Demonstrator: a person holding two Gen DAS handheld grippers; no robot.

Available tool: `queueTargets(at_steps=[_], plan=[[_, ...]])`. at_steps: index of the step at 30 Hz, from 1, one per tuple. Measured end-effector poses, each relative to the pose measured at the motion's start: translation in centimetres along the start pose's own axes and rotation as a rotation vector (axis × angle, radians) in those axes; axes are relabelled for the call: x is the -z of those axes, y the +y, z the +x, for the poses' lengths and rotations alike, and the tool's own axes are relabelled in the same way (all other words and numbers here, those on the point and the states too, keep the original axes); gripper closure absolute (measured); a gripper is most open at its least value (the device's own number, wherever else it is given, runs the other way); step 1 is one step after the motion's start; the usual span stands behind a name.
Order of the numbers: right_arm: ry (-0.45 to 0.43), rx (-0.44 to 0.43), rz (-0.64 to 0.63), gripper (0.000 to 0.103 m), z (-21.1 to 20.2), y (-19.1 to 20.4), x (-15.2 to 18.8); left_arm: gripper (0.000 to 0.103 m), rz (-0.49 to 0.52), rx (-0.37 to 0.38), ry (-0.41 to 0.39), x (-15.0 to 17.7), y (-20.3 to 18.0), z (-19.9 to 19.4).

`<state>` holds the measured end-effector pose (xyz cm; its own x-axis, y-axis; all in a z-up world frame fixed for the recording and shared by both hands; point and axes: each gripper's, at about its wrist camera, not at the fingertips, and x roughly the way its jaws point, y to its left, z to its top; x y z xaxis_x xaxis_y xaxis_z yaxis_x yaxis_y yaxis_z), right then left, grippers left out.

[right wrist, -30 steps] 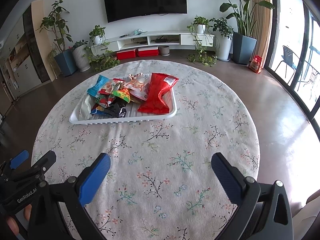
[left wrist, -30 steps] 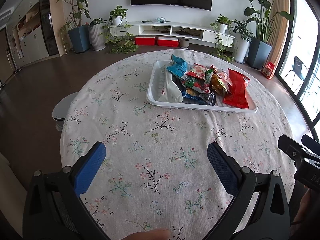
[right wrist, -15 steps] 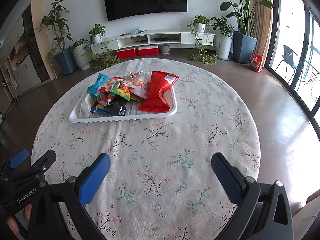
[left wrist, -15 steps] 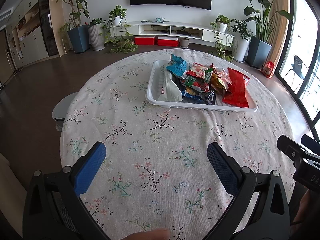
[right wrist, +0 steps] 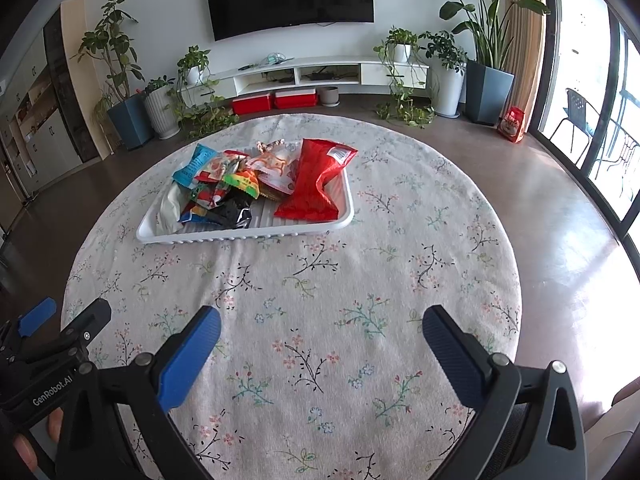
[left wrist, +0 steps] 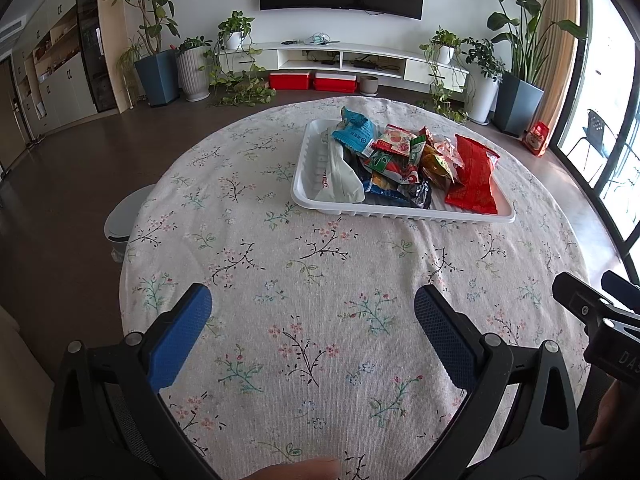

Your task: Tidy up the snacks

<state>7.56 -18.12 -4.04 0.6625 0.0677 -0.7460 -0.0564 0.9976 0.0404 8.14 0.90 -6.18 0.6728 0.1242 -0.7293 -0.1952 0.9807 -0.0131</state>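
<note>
Snack packets (left wrist: pixel 404 164) all sit heaped in the white tray (left wrist: pixel 400 214) on the far half of the round worktop (left wrist: pixel 320 300), tray slightly toward the left edge as the right wrist view has it. None loose on the floral cloth. Big red bag (right wrist: pixel 316 184) lies flat along the tray's right end, a white pouch (left wrist: pixel 338 176) at the left end, and the small packets are jumbled on top of each other between them.

Stage: ambiguous. This fits either packets gathered into the tray and done, or a heap waiting to be sorted out of it. Can't settle which from this, so not calling a step.

If more handling is due: reach has to cross the bare near half of the worktop to the tray. The packets overlap, so any pick needs a single edge isolated, or neighbours will drag along. Foil wrappers look slippery and crushable, so a light pinch.

Left tool (left wrist: pixel 312 312): fingers wide apart, holding nothing, hanging over the near edge of the worktop, well short of the tray. Contact with the cloth not discernible.

Right tool (right wrist: pixel 320 328): same, spread wide, empty, over the near edge, well apart from the tray.

Each tool shows at the edge of the other's view, side by side.
</note>
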Motion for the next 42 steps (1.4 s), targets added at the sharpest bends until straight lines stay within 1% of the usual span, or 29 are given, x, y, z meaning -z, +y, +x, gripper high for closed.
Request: queueTargets(at_steps=[42], plan=[[0.007, -0.003, -0.003, 0.000, -0.17, -0.08, -0.27, 0.000, 0.002, 0.001, 0.002, 0.07, -0.10, -0.02]])
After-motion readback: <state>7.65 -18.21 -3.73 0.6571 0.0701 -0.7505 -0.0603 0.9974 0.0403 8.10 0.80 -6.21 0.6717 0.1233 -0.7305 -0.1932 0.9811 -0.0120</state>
